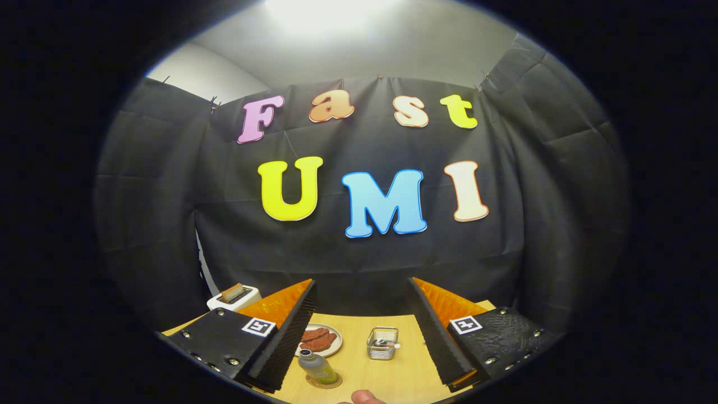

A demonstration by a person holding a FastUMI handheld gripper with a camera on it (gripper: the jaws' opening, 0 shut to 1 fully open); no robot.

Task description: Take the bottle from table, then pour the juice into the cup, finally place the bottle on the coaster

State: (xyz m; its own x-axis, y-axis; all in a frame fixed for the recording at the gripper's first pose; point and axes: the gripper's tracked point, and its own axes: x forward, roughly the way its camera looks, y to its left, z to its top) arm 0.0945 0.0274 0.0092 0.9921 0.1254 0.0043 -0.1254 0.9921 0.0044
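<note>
Table (392, 376) of pale wood spreads under the gripper (362, 336), whose fingers stand wide apart, holding nothing, and between them, close by the left one, the bottle (316, 367) stands upright on its coaster (323, 383), plate (320, 340) and wire basket (382, 343) beyond.

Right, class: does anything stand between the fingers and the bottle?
Nothing visible does. The bottle stands on the coaster in the gap of the open gripper, close to its left finger. The plate and wire basket lie beyond it.
</note>
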